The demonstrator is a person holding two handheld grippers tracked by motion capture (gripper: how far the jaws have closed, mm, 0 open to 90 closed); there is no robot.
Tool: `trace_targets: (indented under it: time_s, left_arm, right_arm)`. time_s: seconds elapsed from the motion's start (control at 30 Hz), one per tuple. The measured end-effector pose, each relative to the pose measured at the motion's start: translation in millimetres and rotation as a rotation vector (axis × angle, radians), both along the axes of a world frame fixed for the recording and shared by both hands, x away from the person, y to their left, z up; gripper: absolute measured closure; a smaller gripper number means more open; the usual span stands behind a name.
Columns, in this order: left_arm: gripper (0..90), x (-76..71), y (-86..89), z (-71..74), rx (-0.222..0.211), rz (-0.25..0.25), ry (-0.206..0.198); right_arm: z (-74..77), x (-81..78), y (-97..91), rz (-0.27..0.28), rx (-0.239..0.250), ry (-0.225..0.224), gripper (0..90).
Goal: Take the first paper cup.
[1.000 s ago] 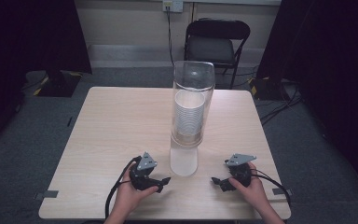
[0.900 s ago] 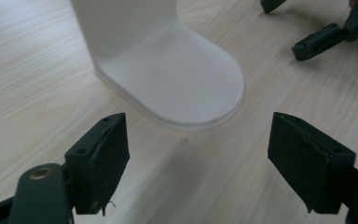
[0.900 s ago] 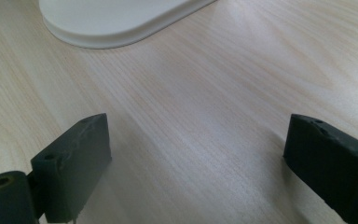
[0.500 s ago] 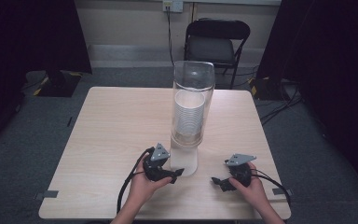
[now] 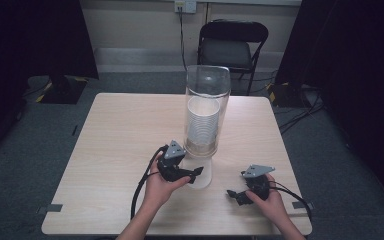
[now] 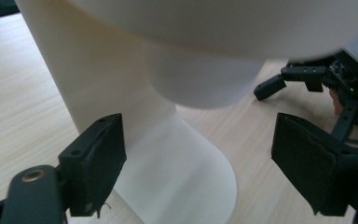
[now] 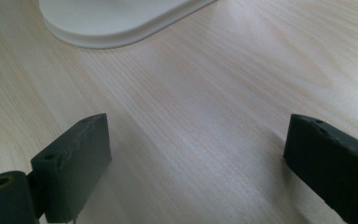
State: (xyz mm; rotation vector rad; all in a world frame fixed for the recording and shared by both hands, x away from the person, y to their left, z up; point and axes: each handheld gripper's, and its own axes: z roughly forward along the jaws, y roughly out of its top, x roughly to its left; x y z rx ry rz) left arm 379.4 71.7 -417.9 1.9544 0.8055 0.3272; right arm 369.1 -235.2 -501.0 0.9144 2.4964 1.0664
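Observation:
A tall clear dispenser tube (image 5: 207,107) holds a stack of white paper cups (image 5: 202,122) and stands on a white base (image 5: 202,176) at the table's middle front. My left gripper (image 5: 198,173) is raised at that base. Its jaws have just been opening. In the left gripper view the left gripper (image 6: 198,163) stands open, with the white stand (image 6: 177,158) just beyond the pads and untouched, and a cup's rounded bottom (image 6: 205,79) overhead. My right gripper (image 5: 234,193) rests low on the table to the right, open (image 7: 200,158) with bare wood between its pads.
The wooden table (image 5: 115,145) has free room to the left and behind the dispenser. A black chair (image 5: 232,47) stands beyond the far edge. The right gripper (image 6: 307,77) lies close to the right of the base, whose foot (image 7: 112,21) sits just ahead of it.
My left gripper has lifted off the table and moved right toward the dispenser's base. The right gripper has stayed put.

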Motion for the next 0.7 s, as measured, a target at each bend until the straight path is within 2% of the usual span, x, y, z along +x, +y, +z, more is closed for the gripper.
trace_targets:
  time_s: [0.13,0.23,0.3,0.43,0.53,0.63,0.7]
  left_arm:
    - [15.9,2.6,-2.5,-0.9,-0.02,-0.009,-0.001]
    - [16.3,4.2,-3.9,2.2,-0.036,0.009,-0.035]
    - [17.2,5.3,-5.2,6.3,-0.024,0.011,-0.047]
    - [18.1,7.4,-9.7,13.4,-0.045,0.014,-0.078]
    - [25.1,8.1,-11.1,13.7,-0.044,0.008,-0.084]
    - [33.2,9.4,-13.2,10.2,-0.028,-0.01,-0.111]
    - [34.1,10.0,-13.0,9.5,-0.021,-0.008,-0.112]
  right_arm:
    - [0.0,0.0,0.0,0.001,0.0,0.0,6.7]
    - [0.0,0.0,-0.1,0.001,0.0,0.0,6.7]
    - [0.0,0.0,-0.1,0.001,0.0,0.0,6.7]
    - [0.0,0.0,-0.1,0.001,0.0,0.0,6.7]
    - [0.0,0.0,-0.1,0.001,0.0,0.0,6.7]
    - [0.0,0.0,-0.2,0.002,0.0,0.0,6.7]
    - [0.0,0.1,-0.2,0.002,0.0,0.0,6.7]
